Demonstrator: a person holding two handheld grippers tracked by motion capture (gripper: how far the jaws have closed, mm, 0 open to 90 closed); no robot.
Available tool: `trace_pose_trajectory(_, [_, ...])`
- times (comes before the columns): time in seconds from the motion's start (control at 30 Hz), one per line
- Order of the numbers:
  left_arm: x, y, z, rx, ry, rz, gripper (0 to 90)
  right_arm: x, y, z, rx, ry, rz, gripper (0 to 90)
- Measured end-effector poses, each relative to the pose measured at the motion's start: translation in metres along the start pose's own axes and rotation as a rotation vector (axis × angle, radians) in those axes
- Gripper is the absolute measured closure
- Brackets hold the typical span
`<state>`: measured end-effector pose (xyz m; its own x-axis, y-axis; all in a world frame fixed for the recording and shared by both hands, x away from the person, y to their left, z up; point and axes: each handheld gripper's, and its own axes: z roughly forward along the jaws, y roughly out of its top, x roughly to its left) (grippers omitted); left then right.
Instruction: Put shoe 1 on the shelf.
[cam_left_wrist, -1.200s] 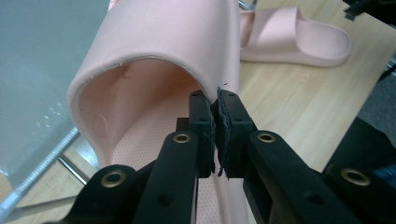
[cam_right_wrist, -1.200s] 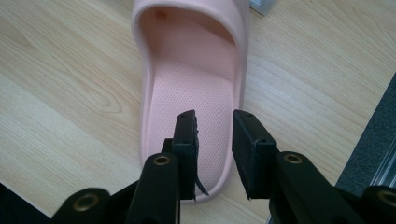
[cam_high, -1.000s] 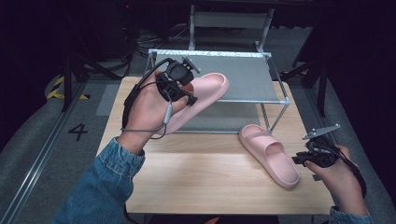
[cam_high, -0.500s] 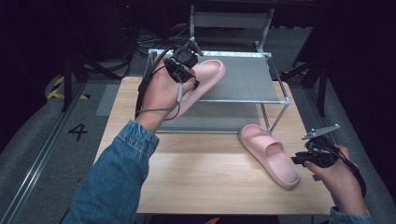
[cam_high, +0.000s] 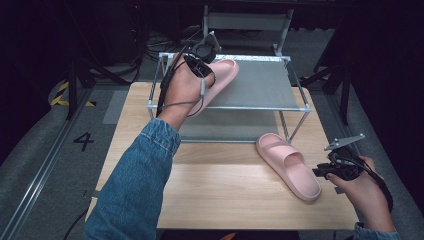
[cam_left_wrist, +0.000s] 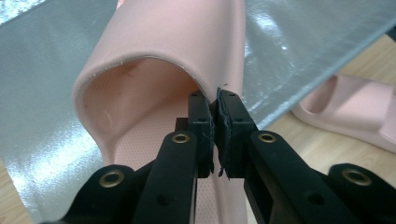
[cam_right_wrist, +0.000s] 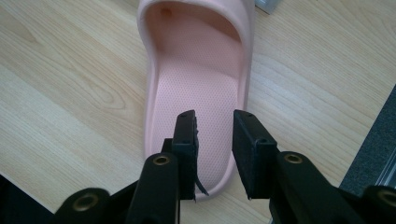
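Observation:
A pink slipper (cam_high: 223, 74) hangs tilted over the left part of a metal rack's grey top shelf (cam_high: 265, 82). My left gripper (cam_high: 207, 65) is shut on it. In the left gripper view the jaws (cam_left_wrist: 216, 100) pinch the right edge of the slipper's strap (cam_left_wrist: 187, 32) above the shiny shelf (cam_left_wrist: 299, 42). The second pink slipper (cam_high: 287, 165) lies sole down on the wooden table (cam_high: 225, 200), in front of the rack's right leg. My right gripper (cam_high: 325, 172) hovers open just behind its heel. Its jaws (cam_right_wrist: 215, 126) stand apart over the heel (cam_right_wrist: 201, 154), touching nothing.
The rack has a lower shelf (cam_high: 235, 125) under the top one and thin metal legs (cam_high: 295, 125) at its corners. A denim sleeve (cam_high: 135, 185) crosses the table's left half. Dark floor and stands surround the table.
My left hand carried the held slipper away from me and to the right, from the rack's front left corner to over the top shelf. The right gripper and the second slipper kept still.

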<state>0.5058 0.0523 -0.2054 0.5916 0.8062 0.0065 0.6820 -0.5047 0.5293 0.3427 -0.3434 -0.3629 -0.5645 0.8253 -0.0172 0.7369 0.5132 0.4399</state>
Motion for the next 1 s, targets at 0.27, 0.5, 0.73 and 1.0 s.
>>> trace_pose_trajectory(0.27, [0.005,0.003,0.013,0.030,0.046,-0.019,84.5,-0.001,-0.003,-0.001,0.004,-0.003,0.011,71.2])
trace_pose_trajectory(0.5, [0.003,-0.003,0.005,0.030,0.007,0.001,68.5,-0.001,-0.003,0.000,0.006,-0.007,0.007,70.7])
trace_pose_trajectory(0.73, [0.015,-0.032,-0.017,-0.035,-0.040,0.010,58.2,0.000,0.000,0.003,0.009,-0.006,0.002,70.2])
trace_pose_trajectory(1.0, [0.042,-0.073,-0.035,-0.027,-0.016,0.038,59.3,0.003,0.004,0.007,0.021,-0.005,-0.010,69.3])
